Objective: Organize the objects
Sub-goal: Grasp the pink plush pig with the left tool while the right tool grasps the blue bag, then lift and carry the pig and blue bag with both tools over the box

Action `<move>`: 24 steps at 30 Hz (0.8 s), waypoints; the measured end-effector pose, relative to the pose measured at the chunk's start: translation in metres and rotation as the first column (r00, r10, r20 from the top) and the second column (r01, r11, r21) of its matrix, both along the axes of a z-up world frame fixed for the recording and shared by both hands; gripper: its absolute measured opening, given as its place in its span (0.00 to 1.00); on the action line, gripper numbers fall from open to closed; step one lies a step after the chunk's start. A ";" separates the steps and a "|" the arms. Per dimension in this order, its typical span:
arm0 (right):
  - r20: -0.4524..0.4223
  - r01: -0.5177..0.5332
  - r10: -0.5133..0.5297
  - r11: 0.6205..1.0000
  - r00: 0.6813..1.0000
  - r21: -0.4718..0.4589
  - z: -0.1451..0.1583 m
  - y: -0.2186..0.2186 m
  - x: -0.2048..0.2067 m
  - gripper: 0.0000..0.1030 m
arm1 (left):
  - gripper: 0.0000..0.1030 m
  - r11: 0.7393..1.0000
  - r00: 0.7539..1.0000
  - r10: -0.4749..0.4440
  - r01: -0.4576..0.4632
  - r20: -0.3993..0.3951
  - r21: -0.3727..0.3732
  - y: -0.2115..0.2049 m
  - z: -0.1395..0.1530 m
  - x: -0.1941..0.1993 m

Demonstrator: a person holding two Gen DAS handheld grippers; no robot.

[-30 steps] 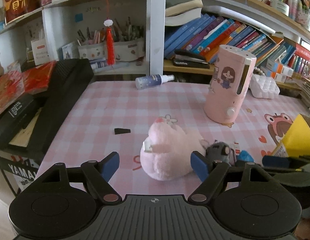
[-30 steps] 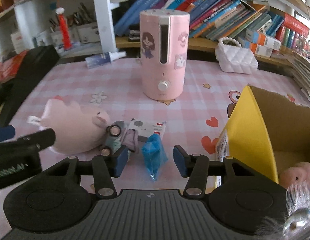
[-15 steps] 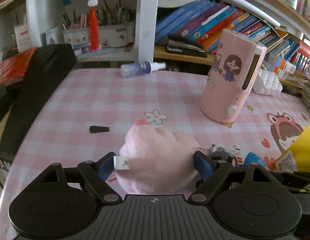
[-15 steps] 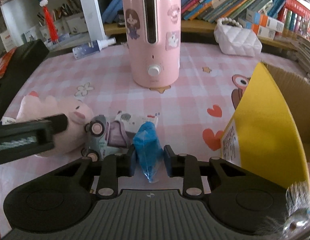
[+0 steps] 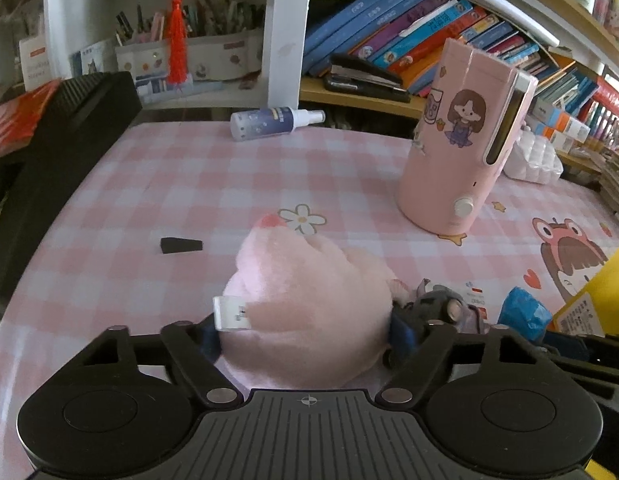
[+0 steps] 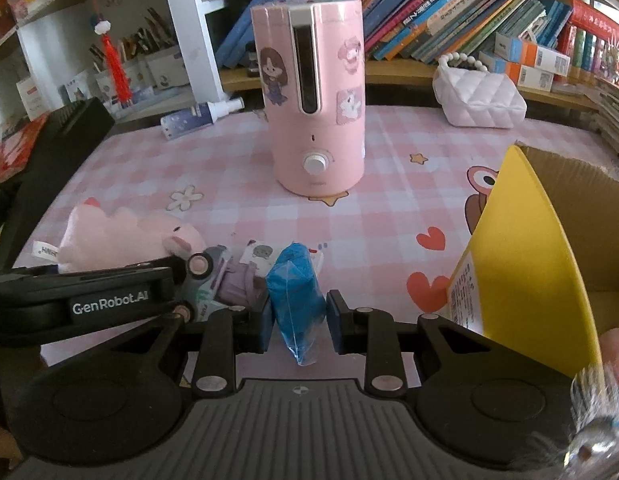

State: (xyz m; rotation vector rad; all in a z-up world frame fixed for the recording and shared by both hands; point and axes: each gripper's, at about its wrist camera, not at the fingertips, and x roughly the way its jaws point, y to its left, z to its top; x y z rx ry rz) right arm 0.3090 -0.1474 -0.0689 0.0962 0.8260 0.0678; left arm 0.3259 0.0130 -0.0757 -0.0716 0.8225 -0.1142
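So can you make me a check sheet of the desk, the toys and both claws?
Surface: pink checked tablecloth with cartoon prints.
Job's things: pink plush pig; blue plastic packet; toy car; yellow cardboard box, open.
Clutter: pink humidifier, spray bottle, small black wedge, white quilted purse.
Claws: left claw closing around pig; right claw shut on packet.
Cables: nothing seen.
Surroundings: bookshelves.

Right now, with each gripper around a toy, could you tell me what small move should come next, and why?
Probably lift the right gripper toward the yellow box: its jaws are shut on the blue packet, whereas the left gripper jaws are closing around the pink plush pig.
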 end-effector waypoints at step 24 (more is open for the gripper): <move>0.148 -0.192 0.198 0.980 0.969 -0.053 0.053 0.014 -0.100 0.25 | 0.74 0.993 0.995 0.064 -0.056 0.076 -0.107 0.055 0.065 -0.160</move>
